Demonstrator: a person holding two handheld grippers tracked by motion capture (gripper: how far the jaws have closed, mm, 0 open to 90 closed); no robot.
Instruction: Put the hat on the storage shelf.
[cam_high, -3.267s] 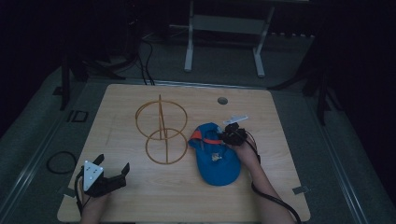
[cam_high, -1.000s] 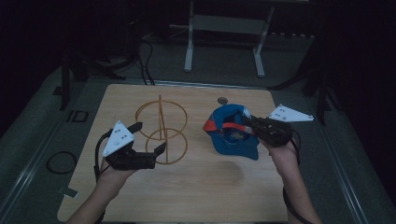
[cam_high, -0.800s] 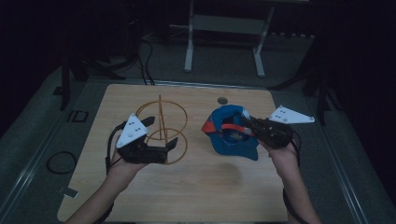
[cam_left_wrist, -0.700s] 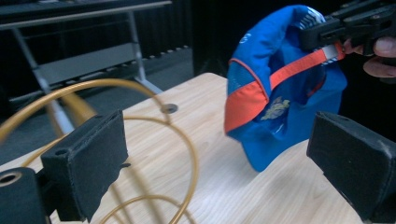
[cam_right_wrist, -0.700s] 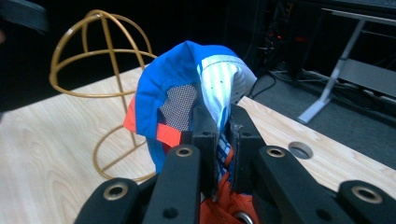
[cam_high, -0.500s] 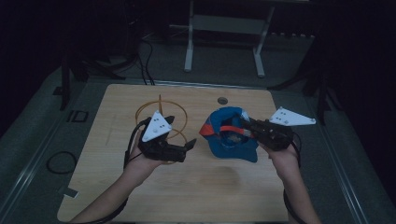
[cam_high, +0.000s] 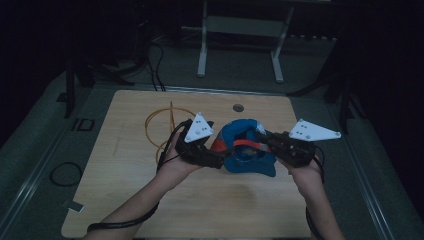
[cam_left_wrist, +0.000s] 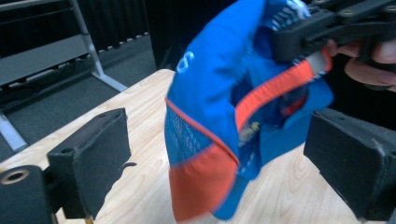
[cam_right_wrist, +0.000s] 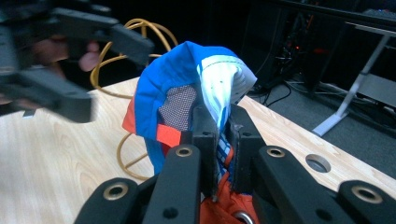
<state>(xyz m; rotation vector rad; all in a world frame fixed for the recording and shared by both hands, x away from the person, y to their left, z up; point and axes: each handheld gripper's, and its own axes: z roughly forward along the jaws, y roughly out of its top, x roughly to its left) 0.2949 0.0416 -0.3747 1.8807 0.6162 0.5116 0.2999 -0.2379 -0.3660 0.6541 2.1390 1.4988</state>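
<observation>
The blue cap hangs above the desk, pinched at its back edge by the clenched right claw. The left claw, jaws wide and just closing, straddles the orange-trimmed brim without pressing it, so the brim lies directly between its pads.

Open counter in front, wire stand behind

Bare counter lies near the person; the yellow wire stand blocks the back-left.
</observation>
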